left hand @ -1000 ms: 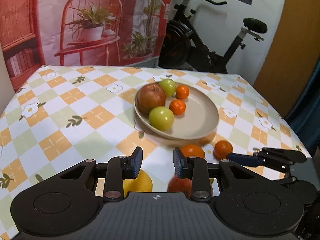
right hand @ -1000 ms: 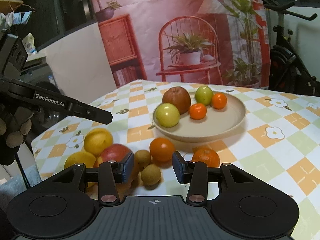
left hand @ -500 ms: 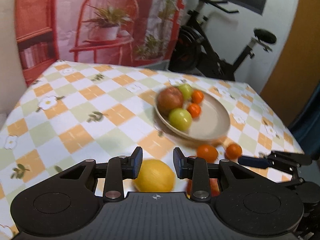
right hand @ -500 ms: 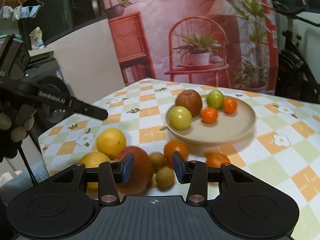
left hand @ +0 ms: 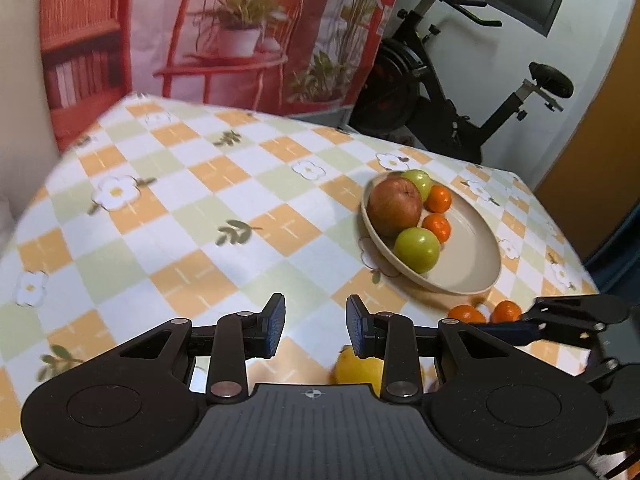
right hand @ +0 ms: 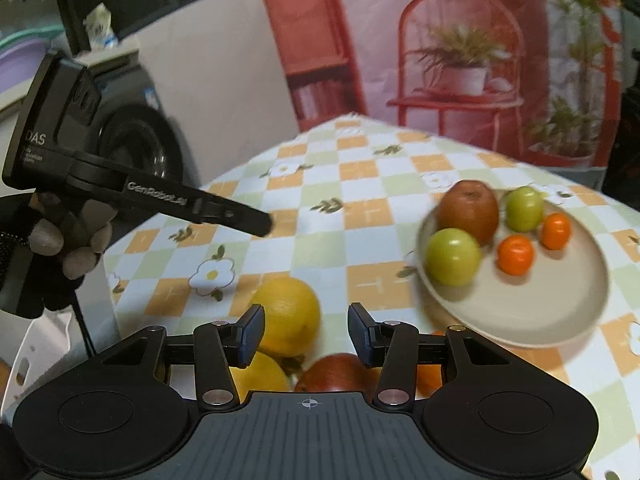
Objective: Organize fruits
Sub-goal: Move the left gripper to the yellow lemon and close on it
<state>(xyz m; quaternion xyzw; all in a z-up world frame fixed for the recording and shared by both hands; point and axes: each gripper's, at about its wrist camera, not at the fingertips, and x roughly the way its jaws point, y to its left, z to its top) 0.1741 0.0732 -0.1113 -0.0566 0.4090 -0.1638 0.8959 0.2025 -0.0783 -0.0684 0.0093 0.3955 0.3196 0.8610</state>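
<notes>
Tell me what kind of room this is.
Probably a room in a home, set up for recording. An exercise bike stands behind the table, which has a checked floral cloth and a plate of fruit, and a printed backdrop hangs on the wall.

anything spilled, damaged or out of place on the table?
Nothing spilled or damaged. Only oddity: loose fruit off the plate: two yellow citrus, a red apple and small oranges sit on the tablecloth near both open grippers.
</notes>
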